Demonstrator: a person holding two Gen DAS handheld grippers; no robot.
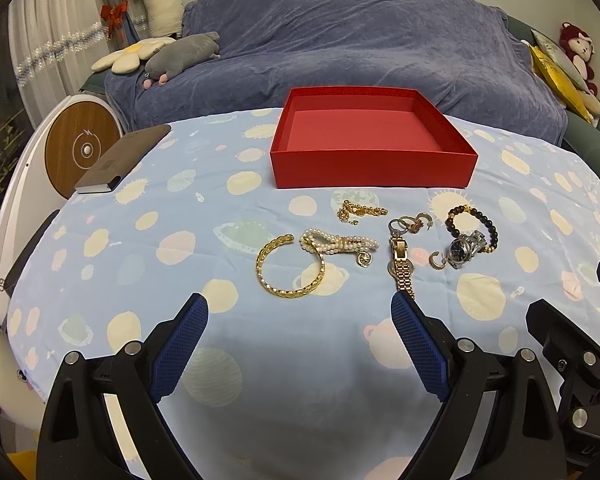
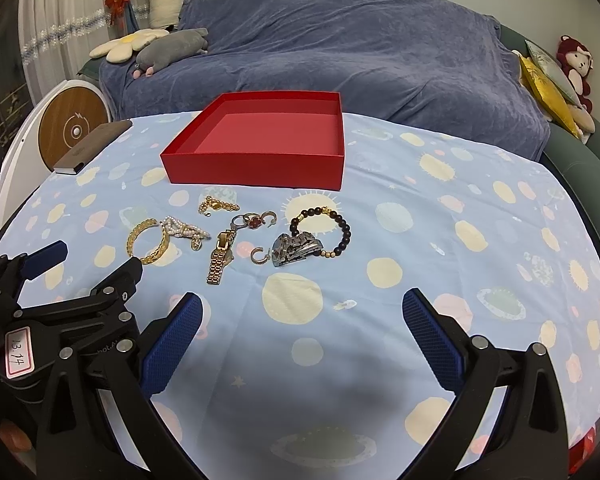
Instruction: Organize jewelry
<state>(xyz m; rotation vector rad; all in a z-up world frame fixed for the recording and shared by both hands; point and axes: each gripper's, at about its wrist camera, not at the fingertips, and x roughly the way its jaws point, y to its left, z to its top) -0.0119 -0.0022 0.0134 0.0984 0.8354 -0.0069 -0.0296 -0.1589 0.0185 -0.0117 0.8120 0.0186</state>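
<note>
I hold both grippers spread wide and empty, my left gripper point(image 1: 300, 312) nearest the gold bangle point(image 1: 290, 266) lying just ahead, short of the empty red box point(image 1: 374, 168).

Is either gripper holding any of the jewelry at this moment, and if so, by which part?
Nothing is held. The left gripper and right gripper are both open above the cloth, with no piece between the fingers. The jewelry lies loose on the table; the red box holds nothing.
</note>
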